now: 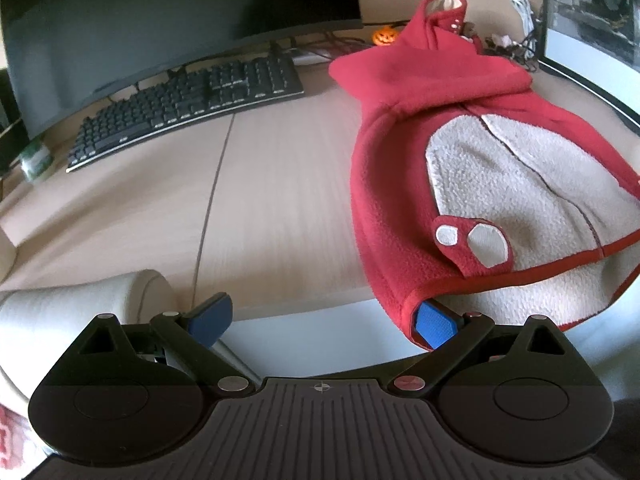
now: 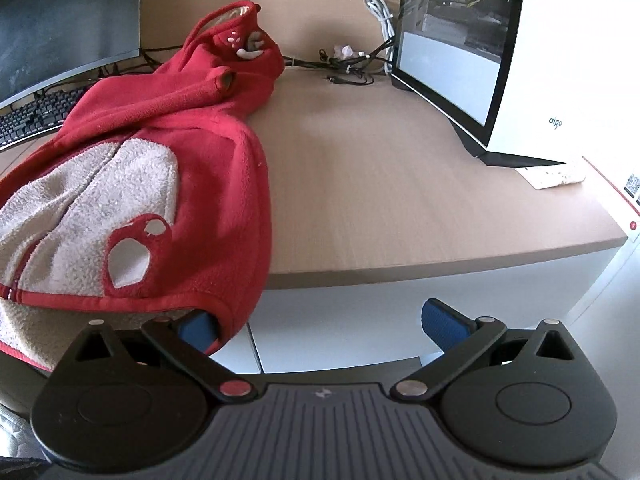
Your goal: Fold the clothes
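Note:
A red fleece hooded jacket (image 1: 432, 128) with a cream fleece front lies on the wooden desk (image 1: 280, 184), hood at the far end, hem hanging over the near edge. It also shows in the right wrist view (image 2: 168, 148). My left gripper (image 1: 324, 318) is open at the desk's front edge; its right blue pad (image 1: 436, 324) sits under the jacket's left hem corner. My right gripper (image 2: 320, 322) is open; its left blue pad (image 2: 196, 330) is tucked under the right hem corner, the other pad (image 2: 448, 320) is free.
A black keyboard (image 1: 188, 108) and a dark monitor (image 1: 168, 12) stand at the back left. A white PC case (image 2: 500, 52) and cables (image 2: 348, 68) stand at the back right. A cream chair arm (image 1: 80, 304) is below the left front edge.

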Motion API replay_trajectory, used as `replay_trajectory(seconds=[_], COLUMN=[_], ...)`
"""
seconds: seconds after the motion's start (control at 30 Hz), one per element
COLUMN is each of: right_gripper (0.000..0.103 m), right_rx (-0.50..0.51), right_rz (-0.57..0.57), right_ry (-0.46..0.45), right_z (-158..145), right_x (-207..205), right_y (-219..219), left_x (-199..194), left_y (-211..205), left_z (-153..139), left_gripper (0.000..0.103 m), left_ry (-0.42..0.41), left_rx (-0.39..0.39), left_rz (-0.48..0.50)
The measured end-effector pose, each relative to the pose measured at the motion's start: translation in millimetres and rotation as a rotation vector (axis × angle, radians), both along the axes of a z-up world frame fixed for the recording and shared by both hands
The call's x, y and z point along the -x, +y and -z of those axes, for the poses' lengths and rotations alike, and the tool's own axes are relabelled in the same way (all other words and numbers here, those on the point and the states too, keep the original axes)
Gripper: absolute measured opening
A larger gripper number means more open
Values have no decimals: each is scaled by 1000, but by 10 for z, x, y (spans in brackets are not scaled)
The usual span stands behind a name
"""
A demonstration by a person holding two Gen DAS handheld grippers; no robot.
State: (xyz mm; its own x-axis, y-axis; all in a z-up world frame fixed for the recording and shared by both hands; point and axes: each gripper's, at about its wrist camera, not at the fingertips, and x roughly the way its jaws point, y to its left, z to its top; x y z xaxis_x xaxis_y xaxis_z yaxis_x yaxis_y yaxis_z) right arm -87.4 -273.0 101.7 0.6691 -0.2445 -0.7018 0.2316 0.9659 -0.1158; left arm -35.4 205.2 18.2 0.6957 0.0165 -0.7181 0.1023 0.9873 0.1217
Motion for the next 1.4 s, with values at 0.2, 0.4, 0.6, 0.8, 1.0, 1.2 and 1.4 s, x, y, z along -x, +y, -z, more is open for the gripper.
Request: replay_trajectory(seconds=[0.2, 0.4, 0.6, 0.8, 1.0, 1.2, 1.4], right_gripper=[103, 103, 103, 103, 103, 103, 103], right_rx=[75, 30, -51, 9, 1, -7, -25], right_rz=[-37, -15, 34, 25, -1, -25, -47], right_ry=[41, -56, -149, -198, -217, -248, -255], right_z=[23, -476, -956, -1130, -1164, -1209, -1145], right_x=[-50, -65, -310, -756, -1155, -1510, -1946], right_y=[6, -311, -628, -684, -853, -1118, -1354], left_x=[-40, -200, -479, -959, -1463, -1778, -2069], left_y=[51, 107, 27, -148, -237, -496, -762], left_z=[-150, -374, -526, -679, -854, -996, -1014], left_gripper=[100, 101, 102, 103, 103, 103, 103], left_ry=[-34, -34, -22, -65, -90, -119, -126], left_rx=[6, 47, 105, 103, 121, 54, -7], left_rz=[-22, -12, 36, 21, -31, -32, -41])
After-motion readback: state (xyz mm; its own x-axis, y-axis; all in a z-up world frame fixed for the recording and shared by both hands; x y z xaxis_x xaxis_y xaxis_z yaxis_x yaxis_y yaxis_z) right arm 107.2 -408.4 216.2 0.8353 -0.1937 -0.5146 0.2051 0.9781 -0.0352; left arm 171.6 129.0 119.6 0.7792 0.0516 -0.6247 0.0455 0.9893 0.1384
